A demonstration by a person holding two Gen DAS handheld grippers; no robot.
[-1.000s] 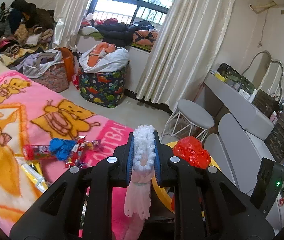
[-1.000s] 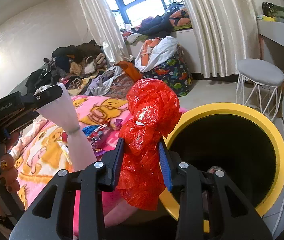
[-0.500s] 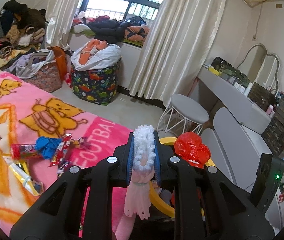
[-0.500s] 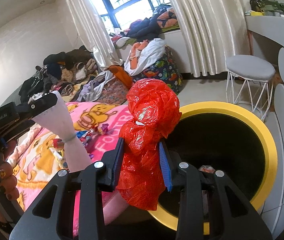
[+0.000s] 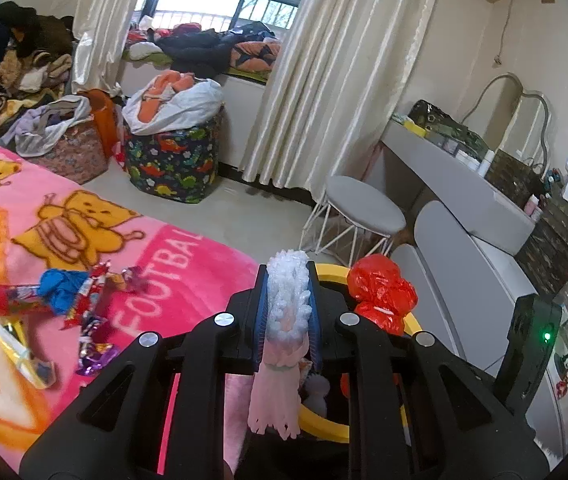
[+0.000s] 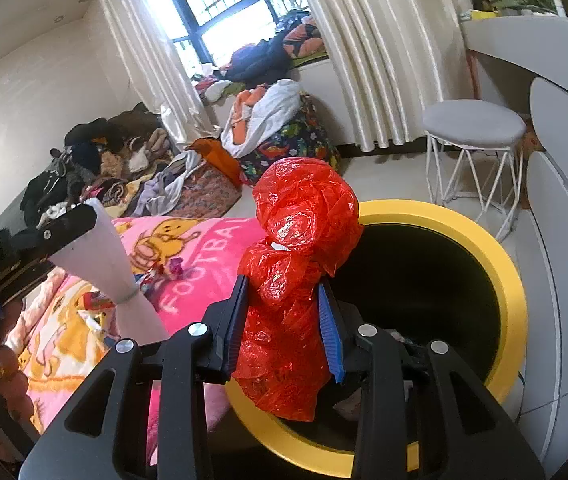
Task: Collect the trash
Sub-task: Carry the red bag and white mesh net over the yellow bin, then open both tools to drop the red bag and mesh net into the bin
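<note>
My left gripper (image 5: pixel 287 304) is shut on a white and pink foam net sleeve (image 5: pixel 281 344), held above the near rim of the yellow-rimmed trash bin (image 5: pixel 324 426). My right gripper (image 6: pixel 284 316) is shut on a crumpled red plastic bag (image 6: pixel 300 240), held over the bin's left rim (image 6: pixel 508 280). The bag also shows in the left wrist view (image 5: pixel 380 294). The sleeve and left gripper show in the right wrist view (image 6: pixel 99 248). Candy wrappers and a blue scrap (image 5: pixel 63 292) lie on the pink blanket (image 5: pixel 171 264).
A grey stool (image 5: pixel 364 208) stands behind the bin, with white curved furniture (image 5: pixel 464 264) to the right. A dinosaur-print basket (image 5: pixel 171 160) and heaps of clothes (image 5: pixel 23 80) lie at the back by the window. The bin holds some litter (image 6: pixel 400 336).
Both grippers have moved right, away from the blanket and closer over the bin. Each keeps its hold on its item.
</note>
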